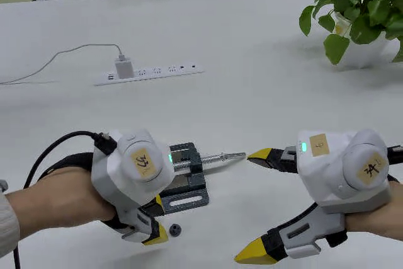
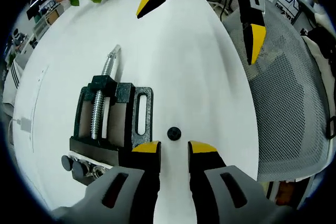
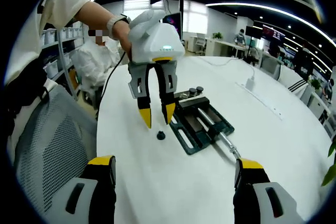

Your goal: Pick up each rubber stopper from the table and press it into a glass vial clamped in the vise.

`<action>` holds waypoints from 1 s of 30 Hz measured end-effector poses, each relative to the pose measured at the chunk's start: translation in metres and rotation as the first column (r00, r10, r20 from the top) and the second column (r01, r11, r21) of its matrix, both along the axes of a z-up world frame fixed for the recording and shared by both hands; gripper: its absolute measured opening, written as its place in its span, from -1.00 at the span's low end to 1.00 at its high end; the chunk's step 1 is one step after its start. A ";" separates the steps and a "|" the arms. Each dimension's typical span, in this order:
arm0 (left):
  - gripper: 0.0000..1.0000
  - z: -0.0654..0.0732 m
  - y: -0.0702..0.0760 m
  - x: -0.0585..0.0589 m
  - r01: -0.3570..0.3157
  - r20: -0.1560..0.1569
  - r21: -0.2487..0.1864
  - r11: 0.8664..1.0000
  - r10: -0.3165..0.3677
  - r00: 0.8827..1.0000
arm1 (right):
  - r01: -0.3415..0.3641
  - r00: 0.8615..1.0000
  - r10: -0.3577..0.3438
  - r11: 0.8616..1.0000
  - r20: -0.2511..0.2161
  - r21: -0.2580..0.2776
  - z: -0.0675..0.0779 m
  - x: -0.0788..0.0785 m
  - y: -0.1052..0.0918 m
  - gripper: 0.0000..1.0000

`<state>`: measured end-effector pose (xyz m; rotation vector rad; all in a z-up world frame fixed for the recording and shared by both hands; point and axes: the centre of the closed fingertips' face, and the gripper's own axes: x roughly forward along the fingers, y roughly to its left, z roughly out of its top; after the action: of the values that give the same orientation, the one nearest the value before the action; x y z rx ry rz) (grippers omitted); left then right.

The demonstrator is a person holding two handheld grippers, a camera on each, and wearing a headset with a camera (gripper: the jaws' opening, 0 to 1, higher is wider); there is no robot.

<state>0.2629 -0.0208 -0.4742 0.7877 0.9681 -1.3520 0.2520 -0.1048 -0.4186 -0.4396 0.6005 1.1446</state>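
One small black rubber stopper (image 1: 175, 228) lies on the white table just in front of the dark vise (image 1: 186, 184). My left gripper (image 1: 157, 219) hovers beside the vise, open, and its yellow tips (image 2: 174, 148) hang just short of the stopper (image 2: 174, 133) with nothing between them. Dark-capped vials (image 2: 79, 166) stand in a row at the vise's (image 2: 113, 114) jaw end. My right gripper (image 1: 255, 206) is spread wide open past the vise's screw, empty. From the right gripper (image 3: 176, 162) I see the left gripper (image 3: 156, 115) above the stopper (image 3: 160, 135), beside the vise (image 3: 202, 121).
A white power strip (image 1: 151, 72) with a plugged-in charger and cable lies at the back left. A potted plant (image 1: 365, 11) stands at the back right. A grey mesh chair (image 2: 294, 103) sits at the table's near edge.
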 end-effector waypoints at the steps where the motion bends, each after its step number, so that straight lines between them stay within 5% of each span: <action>1: -0.68 0.000 -0.003 0.001 -0.001 -0.001 0.002 1.000 0.001 1.000 | 0.002 1.000 -0.002 1.000 -0.003 0.004 0.000 -0.001 0.000 0.85; 9: -0.80 -0.005 -0.008 -0.002 0.038 -0.037 0.045 0.998 -0.037 0.999 | 0.008 1.000 -0.008 1.000 -0.015 0.004 -0.003 -0.006 -0.002 0.82; 30: -0.88 -0.013 -0.012 -0.002 0.074 -0.045 0.103 0.992 -0.070 0.997 | 0.043 0.999 -0.043 0.999 -0.029 0.019 -0.004 -0.009 -0.008 0.77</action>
<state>0.2611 -0.0332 -0.4868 0.8842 1.0589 -1.3926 0.2427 -0.1123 -0.4230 -0.3918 0.6204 1.1167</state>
